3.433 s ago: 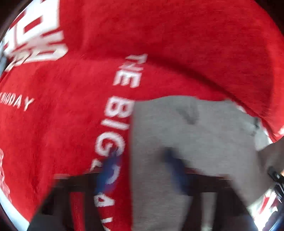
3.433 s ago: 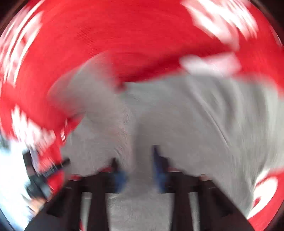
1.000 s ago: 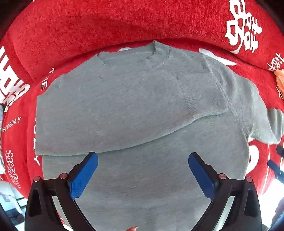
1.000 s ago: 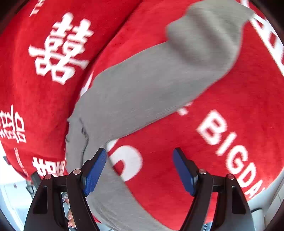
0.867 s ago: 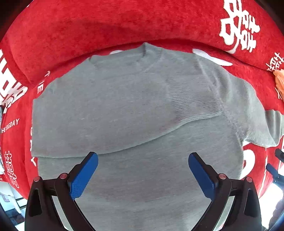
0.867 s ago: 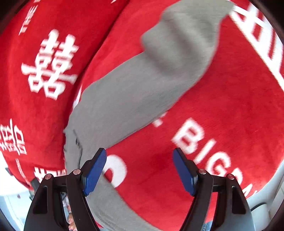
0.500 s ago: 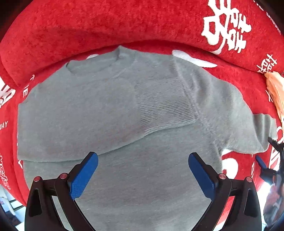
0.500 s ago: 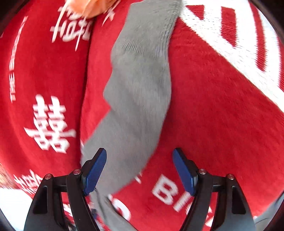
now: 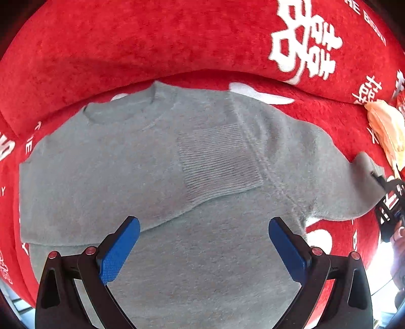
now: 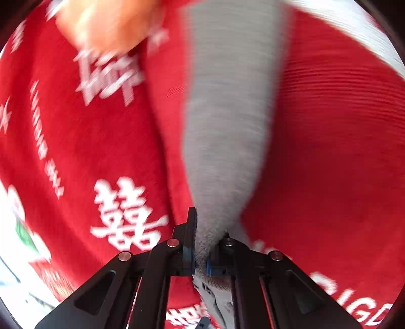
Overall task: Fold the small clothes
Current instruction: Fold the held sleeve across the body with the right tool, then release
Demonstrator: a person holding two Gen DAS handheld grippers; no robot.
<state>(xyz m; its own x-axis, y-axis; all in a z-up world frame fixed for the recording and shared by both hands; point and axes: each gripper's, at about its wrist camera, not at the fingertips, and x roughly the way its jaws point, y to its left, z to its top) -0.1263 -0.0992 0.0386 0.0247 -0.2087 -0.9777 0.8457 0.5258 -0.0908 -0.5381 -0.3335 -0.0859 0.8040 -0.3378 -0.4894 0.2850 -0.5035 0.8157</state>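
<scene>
A small grey knit sweater (image 9: 141, 167) lies flat on a red blanket (image 9: 126, 45), neck at the far side. Its left sleeve is folded across the chest, ribbed cuff (image 9: 217, 162) near the middle. Its right sleeve (image 9: 329, 174) stretches out to the right. My left gripper (image 9: 203, 249) is open and empty, hovering over the sweater's lower body. My right gripper (image 10: 206, 243) is shut on the grey right sleeve (image 10: 227, 114) near its base; the sleeve runs away from it to the cuff. The right gripper also shows at the left wrist view's right edge (image 9: 387, 200).
The red blanket carries white characters (image 9: 303, 43) and lettering (image 10: 126, 217). An orange-peach garment (image 9: 387, 131) lies at the right beyond the sleeve end, and shows blurred in the right wrist view (image 10: 108, 22). A bright floor edge (image 9: 379, 278) shows at lower right.
My right gripper has swung along the right sleeve and closed on it; it was open half a second ago. The left gripper stays open and has drifted right over the sweater.
</scene>
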